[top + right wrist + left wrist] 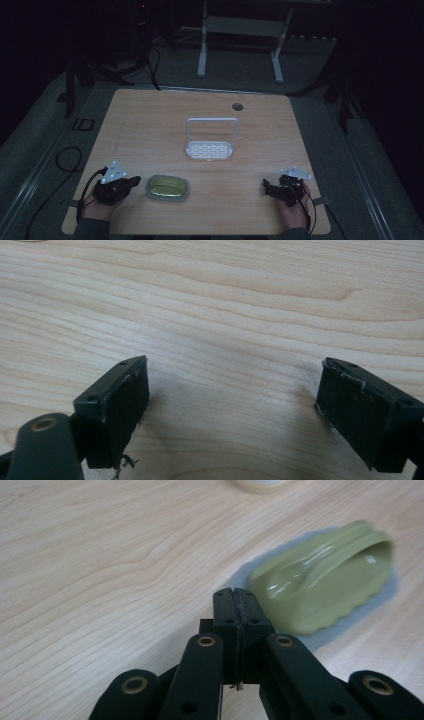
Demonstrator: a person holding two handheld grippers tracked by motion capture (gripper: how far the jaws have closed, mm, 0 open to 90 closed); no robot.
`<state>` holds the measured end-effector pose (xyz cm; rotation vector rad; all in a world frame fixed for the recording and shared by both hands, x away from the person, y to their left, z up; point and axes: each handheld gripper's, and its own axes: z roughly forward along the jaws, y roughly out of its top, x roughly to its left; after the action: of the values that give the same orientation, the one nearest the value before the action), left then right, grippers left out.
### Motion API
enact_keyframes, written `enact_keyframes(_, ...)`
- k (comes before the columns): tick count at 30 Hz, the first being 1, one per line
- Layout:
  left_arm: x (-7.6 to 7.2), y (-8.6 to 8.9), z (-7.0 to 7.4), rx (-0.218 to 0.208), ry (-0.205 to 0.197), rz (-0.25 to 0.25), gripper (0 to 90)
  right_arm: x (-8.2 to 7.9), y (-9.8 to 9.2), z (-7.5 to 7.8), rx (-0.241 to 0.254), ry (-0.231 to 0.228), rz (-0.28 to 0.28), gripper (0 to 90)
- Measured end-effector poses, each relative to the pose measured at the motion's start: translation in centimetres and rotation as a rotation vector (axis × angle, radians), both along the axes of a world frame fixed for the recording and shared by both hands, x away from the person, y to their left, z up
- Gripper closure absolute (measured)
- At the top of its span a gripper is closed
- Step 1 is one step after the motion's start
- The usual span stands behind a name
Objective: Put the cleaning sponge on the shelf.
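right tongs [232,410]: jaws wide apart, nothing betw. them | pads [125,400]: black, frayed threads at edges | under them: bare light-wood worktop [225,315], grain running across | tongs low over surface, contact w/ worktop can't tell

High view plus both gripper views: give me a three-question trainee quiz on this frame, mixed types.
1. True or false: the left tongs are shut with nothing between them.
2. Multiple choice: the green oval dish lies (A) inside the white rack, (B) just beside the left tongs, (C) under the right tongs.
3. Short answer: how do the right tongs stand, and what shows between their pads?

Key
1. True.
2. B. It is on the wooden table, nearer the person than the white rack.
3. Open wide; bare wood between them.
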<state>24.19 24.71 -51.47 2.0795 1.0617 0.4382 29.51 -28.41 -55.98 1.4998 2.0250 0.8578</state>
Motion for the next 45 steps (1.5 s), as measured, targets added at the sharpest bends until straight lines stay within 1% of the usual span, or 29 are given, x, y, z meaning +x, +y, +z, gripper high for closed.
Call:
enact_keyframes(5, -0.5, -1.4, 0.8, 0.007, -0.010, -0.053, 89.5, 0.0, 0.0, 0.0, 0.000, 0.000, 0.000, 13.1)
enact_keyframes(6, -0.5, -1.4, 0.8, 0.007, -0.010, -0.053, 89.5, 0.0, 0.0, 0.0, 0.000, 0.000, 0.000, 13.1)
enact_keyframes(9, -0.6, -2.5, 1.2, 0.022, -0.004, -0.091, 89.5, 0.0, 0.0, 0.0, 0.000, 0.000, 0.000, 13.1)
enact_keyframes(10, -0.6, -2.5, 1.2, 0.022, -0.004, -0.091, 89.5, 0.0, 0.0, 0.0, 0.000, 0.000, 0.000, 13.1)
enact_keyframes(11, -0.6, -2.9, 1.3, 0.021, -0.003, -0.107, 89.6, 0.0, 0.0, 0.0, 0.000, 0.000, 0.000, 13.0)
enact_keyframes(14, -0.7, -3.3, 1.5, 0.019, -0.002, -0.122, 89.6, 0.0, 0.0, 0.0, 0.000, 0.000, 0.000, 13.0)
enact_keyframes(15, -0.7, -3.7, 1.6, 0.024, -0.002, -0.138, 89.6, 0.0, 0.0, 0.0, 0.000, 0.000, 0.000, 13.1)
enact_keyframes(20, -0.6, -4.5, 1.5, 0.034, 0.010, -0.168, 89.6, 0.0, 0.0, 0.0, 0.000, 0.000, 0.000, 13.0)
enact_keyframes(24, -0.6, -5.8, 1.3, 0.041, 0.017, -0.211, 89.6, 0.0, 0.0, 0.0, 0.000, 0.000, 0.000, 13.1)
enact_keyframes(25, -0.6, -5.8, 1.3, 0.041, 0.017, -0.211, 89.6, 0.0, 0.0, 0.0, 0.000, 0.000, 0.000, 13.1)
enact_keyframes(28, -0.4, -6.7, 1.3, 0.042, 0.017, -0.236, 89.6, 0.0, 0.0, 0.0, 0.000, 0.000, 0.000, 13.1)
enact_keyframes(29, -0.3, -7.3, 1.3, 0.050, 0.020, -0.250, 89.7, 0.0, 0.0, 0.0, 0.000, 0.000, 0.000, 13.1)
enact_keyframes(30, -0.3, -7.3, 1.3, 0.050, 0.020, -0.250, 89.7, 0.0, 0.0, 0.0, 0.000, 0.000, 0.000, 13.1)
enact_keyframes(31, -0.2, -8.0, 1.2, 0.061, 0.024, -0.266, 89.7, 0.0, 0.0, 0.0, 0.000, 0.000, 0.000, 13.1)
enact_keyframes(32, -0.2, -8.0, 1.2, 0.061, 0.024, -0.266, 89.8, 0.0, 0.0, 0.0, 0.000, 0.000, 0.000, 13.0)
enact_keyframes(33, 0.0, -8.6, 1.1, 0.072, 0.028, -0.279, 89.8, 0.0, 0.0, 0.0, 0.000, 0.000, 0.000, 13.1)
enact_keyframes(36, 0.3, -9.4, 1.0, 0.085, 0.035, -0.290, 89.9, 0.0, 0.0, 0.0, 0.000, 0.000, 0.000, 13.0)
enact_keyframes(37, 0.3, -9.4, 1.0, 0.085, 0.035, -0.290, 89.9, 0.0, 0.0, 0.0, 0.000, 0.000, 0.000, 13.1)
enact_keyframes(39, 0.7, -10.0, 0.8, 0.108, 0.041, -0.295, 89.9, 0.0, 0.0, 0.0, 0.000, 0.000, 0.000, 13.0)
enact_keyframes(45, 1.5, -10.6, 0.9, 0.115, 0.052, -0.286, 90.0, 0.0, 0.0, 0.0, 0.000, 0.000, 0.000, 13.0)
